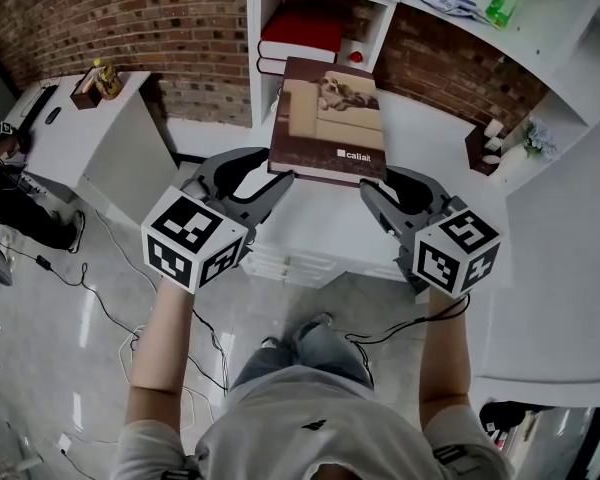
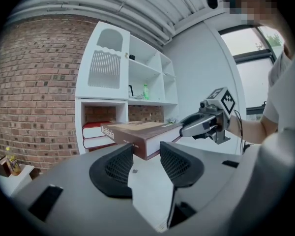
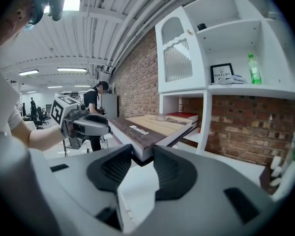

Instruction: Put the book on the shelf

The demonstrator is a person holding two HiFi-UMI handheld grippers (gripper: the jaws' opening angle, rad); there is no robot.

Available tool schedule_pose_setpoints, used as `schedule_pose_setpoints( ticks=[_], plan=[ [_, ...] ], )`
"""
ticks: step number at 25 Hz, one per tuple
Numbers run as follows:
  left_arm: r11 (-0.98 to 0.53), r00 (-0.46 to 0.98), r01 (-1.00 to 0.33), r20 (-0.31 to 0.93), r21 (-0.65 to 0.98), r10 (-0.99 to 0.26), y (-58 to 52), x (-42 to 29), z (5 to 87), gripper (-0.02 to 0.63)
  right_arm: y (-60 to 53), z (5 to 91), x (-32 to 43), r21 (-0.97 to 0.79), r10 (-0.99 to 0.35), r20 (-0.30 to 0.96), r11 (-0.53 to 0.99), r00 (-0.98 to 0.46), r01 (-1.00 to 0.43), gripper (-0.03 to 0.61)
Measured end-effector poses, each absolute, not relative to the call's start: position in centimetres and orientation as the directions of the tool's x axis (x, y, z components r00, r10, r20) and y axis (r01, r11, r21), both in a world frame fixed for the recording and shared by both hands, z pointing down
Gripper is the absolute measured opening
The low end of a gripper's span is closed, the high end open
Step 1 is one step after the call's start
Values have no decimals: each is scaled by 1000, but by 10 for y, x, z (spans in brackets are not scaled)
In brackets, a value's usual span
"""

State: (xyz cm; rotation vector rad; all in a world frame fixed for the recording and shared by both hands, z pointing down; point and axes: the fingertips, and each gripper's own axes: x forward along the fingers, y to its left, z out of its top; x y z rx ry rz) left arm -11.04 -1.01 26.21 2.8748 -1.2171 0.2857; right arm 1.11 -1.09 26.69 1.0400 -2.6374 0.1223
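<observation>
L gripper (image 1: 263, 181): jaws about halfway apart and clamped on the near-left corner of the book (image 1: 328, 118), one pad on the spine side, the other on the page-edge side. It's a corner pinch only, not a deep bite. The book is flat, cover up, carried in the air above the white worktop (image 1: 435, 133). Its far edge is right at the mouth of the low compartment of the shelf (image 1: 253, 48), where two red books (image 1: 302, 34) lie stacked. Can't tell if the far edge touches them yet. R gripper (image 1: 385, 190): same story, jaws mid-width and closed on the near-right corner, mirroring the left. The step in hand looks like the feed-in, so to my eye the task is over halfway done. To do it well, hold both grippers at the same height and push fwd at the same pace so the book doesn't skew vs. the compartment walls. Tip the far edge up a touch so it rides over the top red book instead of butting its front. Aim dead centre, since the opening looks only a bit wider than the book. With just the corners held, a twist could pop one grip loose, so go slow w/ no sideways load. Don't let go until most of the book's weight sits on the stack, then open both pairs of jaws together and pull straight back.
</observation>
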Motion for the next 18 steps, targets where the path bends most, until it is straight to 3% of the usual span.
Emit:
schedule_pose_setpoints(
  ticks=[18],
  plan=[
    [-628, 619, -774, 113, -79, -778, -96, -122, 220, 178, -106, 218, 0, 76, -609, 223, 789, -761, -610, 143]
  ],
)
